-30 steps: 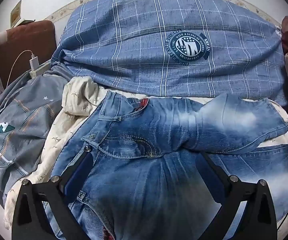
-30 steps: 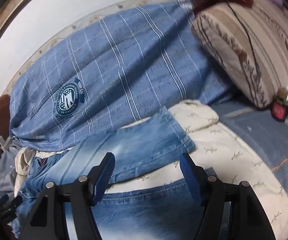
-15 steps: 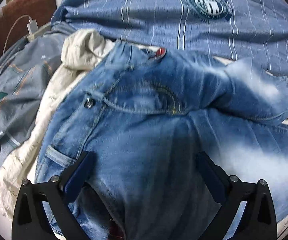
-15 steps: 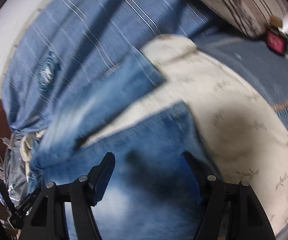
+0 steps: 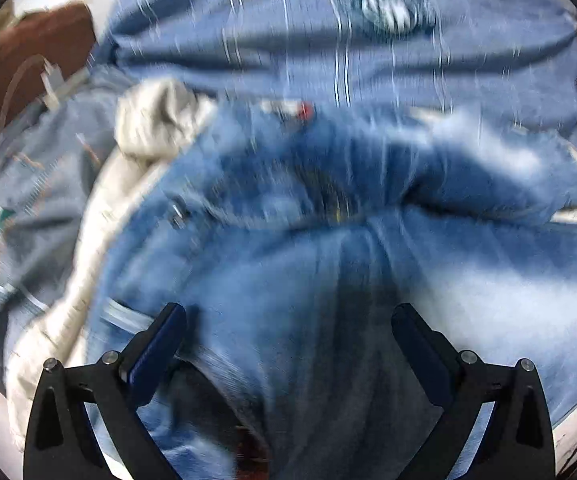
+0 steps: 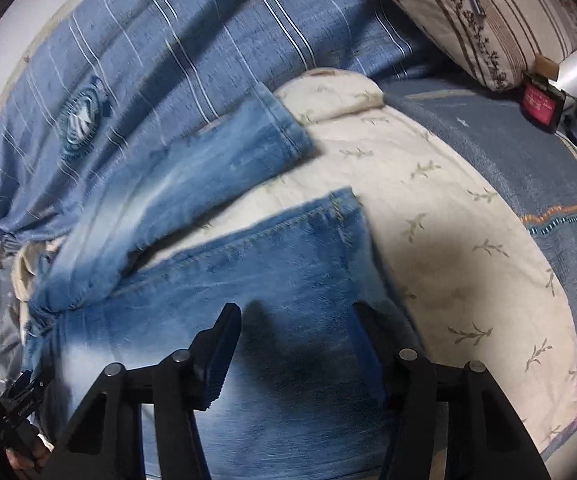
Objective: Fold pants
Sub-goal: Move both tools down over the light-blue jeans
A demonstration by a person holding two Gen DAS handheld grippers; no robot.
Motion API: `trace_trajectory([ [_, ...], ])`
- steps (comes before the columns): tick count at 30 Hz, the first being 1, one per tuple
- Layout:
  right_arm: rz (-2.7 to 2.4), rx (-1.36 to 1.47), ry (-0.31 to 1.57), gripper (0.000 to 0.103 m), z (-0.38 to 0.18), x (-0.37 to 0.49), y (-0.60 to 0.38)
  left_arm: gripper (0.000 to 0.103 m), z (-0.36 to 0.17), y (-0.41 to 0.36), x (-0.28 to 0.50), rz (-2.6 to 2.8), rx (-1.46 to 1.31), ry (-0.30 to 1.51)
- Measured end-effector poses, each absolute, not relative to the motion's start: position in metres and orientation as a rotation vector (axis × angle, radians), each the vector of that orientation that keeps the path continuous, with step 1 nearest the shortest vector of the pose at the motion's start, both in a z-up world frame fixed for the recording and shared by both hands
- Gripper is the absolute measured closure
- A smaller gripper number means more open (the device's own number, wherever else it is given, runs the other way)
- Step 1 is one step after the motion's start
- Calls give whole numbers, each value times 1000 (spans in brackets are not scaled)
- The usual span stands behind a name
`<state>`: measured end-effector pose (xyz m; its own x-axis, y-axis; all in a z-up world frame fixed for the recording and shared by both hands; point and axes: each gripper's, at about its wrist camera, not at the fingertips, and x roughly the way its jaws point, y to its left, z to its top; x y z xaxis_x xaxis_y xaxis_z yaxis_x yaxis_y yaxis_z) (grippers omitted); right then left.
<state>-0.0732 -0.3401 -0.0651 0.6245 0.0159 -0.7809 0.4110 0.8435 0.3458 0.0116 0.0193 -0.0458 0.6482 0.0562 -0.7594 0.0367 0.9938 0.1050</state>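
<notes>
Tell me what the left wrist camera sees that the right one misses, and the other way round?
Only the left view shows the waist end of the jeans, with a metal button, and the left gripper open above it. Only the right view shows both leg hems, a striped pillow and the right gripper, jaws just closing, not yet pinching denim. Both show the jeans, the cream sheet and the blue plaid quilt.

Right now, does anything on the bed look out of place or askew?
Yes. The jeans lie unevenly: the two legs splay apart with cream blanket showing between them, and the far leg's hem rests on the blue checked quilt. The waist in the left wrist view is bunched.
</notes>
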Motion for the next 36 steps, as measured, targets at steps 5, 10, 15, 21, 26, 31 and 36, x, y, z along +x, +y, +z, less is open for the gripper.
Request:
trace_trajectory([
  [5, -170, 506, 809, 43, -53, -69, -318, 1, -31, 46, 14, 110, 55, 803],
  [10, -140, 465, 860, 43, -60, -51, -293, 1, -52, 74, 26, 204, -35, 935],
  [15, -174, 430, 929, 43, -73, -44, -290, 1, -65, 87, 29, 241, -33, 989],
  [21, -170, 417, 936, 43, -76, -45, -292, 0, -73, 96, 31, 227, -58, 1016],
  [26, -163, 454, 914, 43, -70, -51, -299, 0, -64, 89, 28, 234, -29, 975],
  [31, -187, 515, 853, 43, -60, -63, -315, 0, -53, 89, 30, 255, -52, 914],
  [36, -277, 529, 924, 43, -72, -61, -332, 0, -58, 81, 36, 254, -30, 946],
])
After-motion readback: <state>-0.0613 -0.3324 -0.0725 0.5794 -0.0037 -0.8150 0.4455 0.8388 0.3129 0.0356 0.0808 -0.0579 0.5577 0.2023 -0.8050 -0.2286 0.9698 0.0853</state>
